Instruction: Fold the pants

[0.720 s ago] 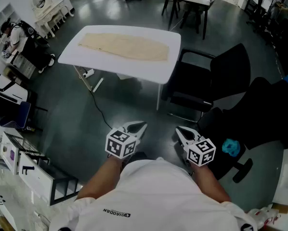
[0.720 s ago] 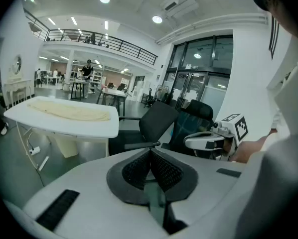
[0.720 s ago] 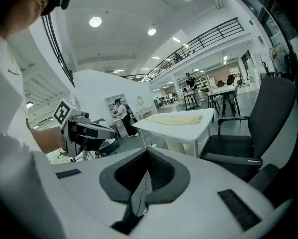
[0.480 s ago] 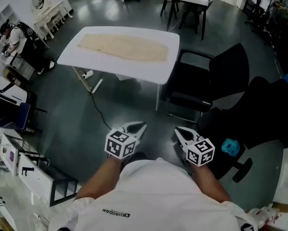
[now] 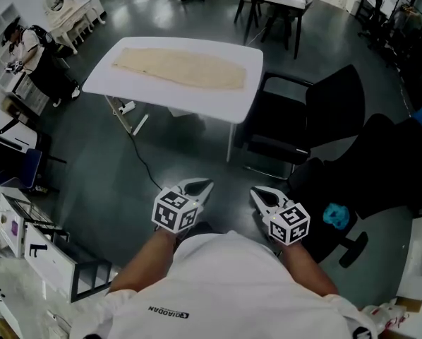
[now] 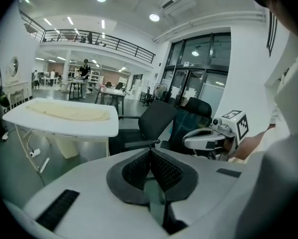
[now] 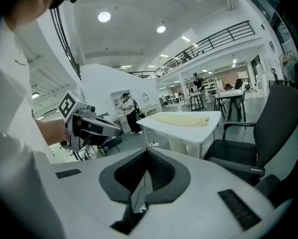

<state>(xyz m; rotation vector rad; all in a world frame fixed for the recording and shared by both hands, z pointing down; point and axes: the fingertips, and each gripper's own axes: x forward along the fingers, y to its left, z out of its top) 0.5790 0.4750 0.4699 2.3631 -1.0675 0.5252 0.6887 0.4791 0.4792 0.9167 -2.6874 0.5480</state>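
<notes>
Beige pants (image 5: pixel 179 68) lie spread flat along a white table (image 5: pixel 147 94) across the room, also seen as beige pants (image 6: pixel 69 112) in the left gripper view and beige pants (image 7: pixel 183 119) in the right gripper view. Both grippers hang close to the person's body, far short of the table. My left gripper (image 5: pixel 199 187) is shut with nothing between its jaws (image 6: pixel 150 152). My right gripper (image 5: pixel 257 195) is shut and empty too (image 7: pixel 146 153). Each gripper shows in the other's view, left gripper (image 7: pixel 89 125) and right gripper (image 6: pixel 211 137).
A black office chair (image 5: pixel 303 122) stands right of the table, a second dark chair (image 5: pixel 380 168) further right with a blue object (image 5: pixel 334 216) by it. A cable (image 5: pixel 144 154) runs over the dark floor. A person (image 5: pixel 34 58) stands at far left near shelves.
The right gripper has shifted slightly left in the head view. The person at far left has moved a little. The pants and table are as before.
</notes>
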